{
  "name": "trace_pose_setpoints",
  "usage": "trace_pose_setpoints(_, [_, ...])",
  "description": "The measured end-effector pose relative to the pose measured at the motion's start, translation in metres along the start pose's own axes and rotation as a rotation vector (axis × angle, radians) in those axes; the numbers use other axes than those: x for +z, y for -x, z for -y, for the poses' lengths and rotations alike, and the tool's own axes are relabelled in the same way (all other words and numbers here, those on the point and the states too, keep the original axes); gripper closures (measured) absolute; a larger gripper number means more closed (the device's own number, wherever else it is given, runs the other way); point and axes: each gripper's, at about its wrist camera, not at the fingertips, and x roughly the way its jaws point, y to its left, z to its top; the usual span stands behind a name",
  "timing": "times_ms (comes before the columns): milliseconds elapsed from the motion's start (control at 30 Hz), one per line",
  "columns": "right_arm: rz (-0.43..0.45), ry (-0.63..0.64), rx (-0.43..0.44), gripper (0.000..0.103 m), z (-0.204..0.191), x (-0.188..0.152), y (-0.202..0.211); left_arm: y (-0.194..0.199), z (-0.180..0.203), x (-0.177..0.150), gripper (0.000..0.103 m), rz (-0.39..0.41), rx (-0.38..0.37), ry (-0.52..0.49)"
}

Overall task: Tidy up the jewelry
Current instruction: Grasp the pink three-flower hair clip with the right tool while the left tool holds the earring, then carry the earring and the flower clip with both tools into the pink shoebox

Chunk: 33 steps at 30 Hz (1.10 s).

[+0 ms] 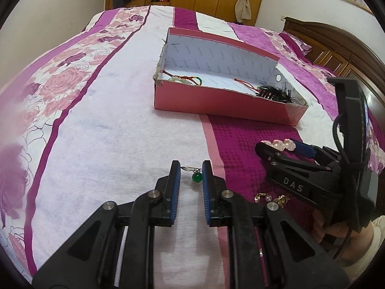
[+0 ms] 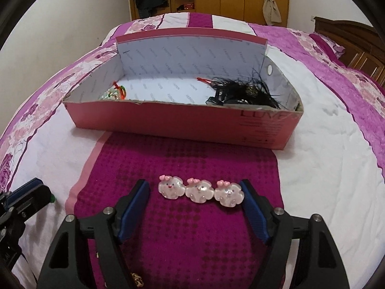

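Two hand-held grippers hover over the bed: the left hand-held gripper (image 1: 191,172) pinches a green-bead earring (image 1: 195,176) nearly closed; the right hand-held gripper (image 2: 195,189) straddles a three-flower hair clip (image 2: 199,190), pads apart, before the pink box (image 2: 168,122).

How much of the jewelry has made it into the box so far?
Done: a beaded bracelet and a black feathery piece lie in the box. In hand: the left gripper pinches a green-bead earring; the right gripper straddles the pink clip, not yet gripping. Left: gold pieces on the bed.
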Motion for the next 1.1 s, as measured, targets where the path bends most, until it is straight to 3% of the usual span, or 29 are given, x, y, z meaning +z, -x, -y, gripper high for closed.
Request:
trace_pose_setpoints(567, [0.052,-0.021,0.056,0.034,0.021,-0.008,0.037,0.015,0.006,0.006,0.094,0.045,-0.027,-0.010])
trace_pose_setpoints(1100, [0.276,-0.019,0.084,0.034,0.029,0.004,0.091,0.039,0.031,0.034,0.094,0.214,-0.051,-0.097])
